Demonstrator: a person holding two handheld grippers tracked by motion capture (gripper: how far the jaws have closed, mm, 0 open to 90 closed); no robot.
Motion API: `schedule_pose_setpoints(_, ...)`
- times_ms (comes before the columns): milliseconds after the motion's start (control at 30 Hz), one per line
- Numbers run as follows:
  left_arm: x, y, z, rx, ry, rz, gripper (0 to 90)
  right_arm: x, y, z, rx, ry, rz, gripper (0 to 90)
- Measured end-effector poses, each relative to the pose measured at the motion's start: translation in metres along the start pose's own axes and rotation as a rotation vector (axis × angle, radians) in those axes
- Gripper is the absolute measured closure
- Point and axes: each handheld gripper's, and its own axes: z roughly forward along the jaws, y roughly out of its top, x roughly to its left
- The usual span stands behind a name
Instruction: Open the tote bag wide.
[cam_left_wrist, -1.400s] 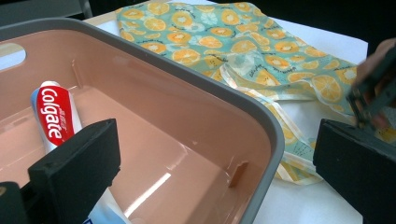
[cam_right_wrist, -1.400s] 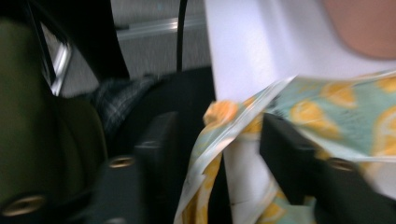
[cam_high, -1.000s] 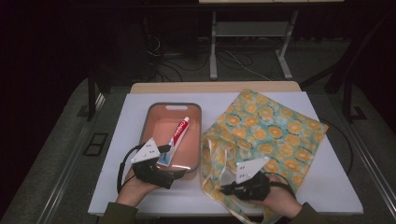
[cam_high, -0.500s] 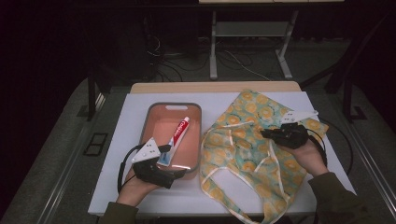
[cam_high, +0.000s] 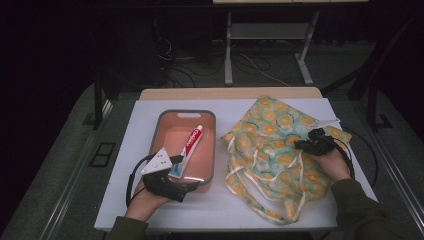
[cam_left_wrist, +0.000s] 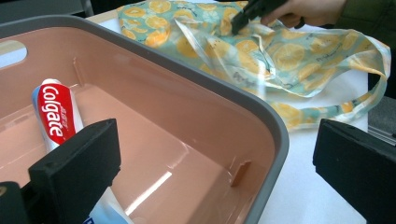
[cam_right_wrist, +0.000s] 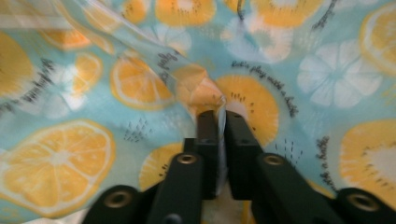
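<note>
Fabric of the citrus-print bag (cam_right_wrist: 140, 70) sits pinched between the right gripper (cam_right_wrist: 220, 116), whose jaws have just eased apart slightly. Left gripper (cam_left_wrist: 219, 168) gapes wide, empty (astride the pink tray's rim (cam_left_wrist: 261, 116)), toothpaste (cam_left_wrist: 55, 114) beside one jaw.

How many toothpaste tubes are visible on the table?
1: a red-and-white toothpaste tube lies inside the pink plastic bin, left of the orange-print fabric bag. The bag may hide more.
</note>
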Motion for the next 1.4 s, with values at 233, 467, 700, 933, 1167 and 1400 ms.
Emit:
schedule_pose_setpoints(233, 0.000, 0.000, 0.000, -0.002, -0.001, 0.001, 0.0, 0.004, 0.009, -0.022, -0.108, 0.048, 0.058, 47.0)
schedule_pose_setpoints(467, 0.000, 0.000, 0.000, -0.003, -0.001, 0.001, 0.0, 0.018, 0.022, -0.056, -0.185, 0.068, 0.035, 34.0)
schedule_pose_setpoints(700, -0.001, 0.000, 0.000, -0.001, -0.001, 0.002, 0.0, 0.042, 0.027, -0.065, -0.187, 0.151, -0.028, 36.4)
schedule_pose_setpoints(933, 0.000, 0.000, -0.001, -0.003, -0.001, 0.002, 0.0, 0.093, 0.031, -0.058, -0.126, 0.273, -0.170, 47.6)
schedule_pose_setpoints(1167, -0.001, 0.000, -0.001, -0.002, -0.001, 0.004, 0.0, 0.129, 0.022, -0.045, -0.050, 0.340, -0.260, 56.9)
schedule_pose_setpoints(1400, -0.002, 0.001, 0.000, 0.001, -0.001, 0.007, 0.0, 0.147, 0.014, -0.025, 0.043, 0.380, -0.318, 60.2)
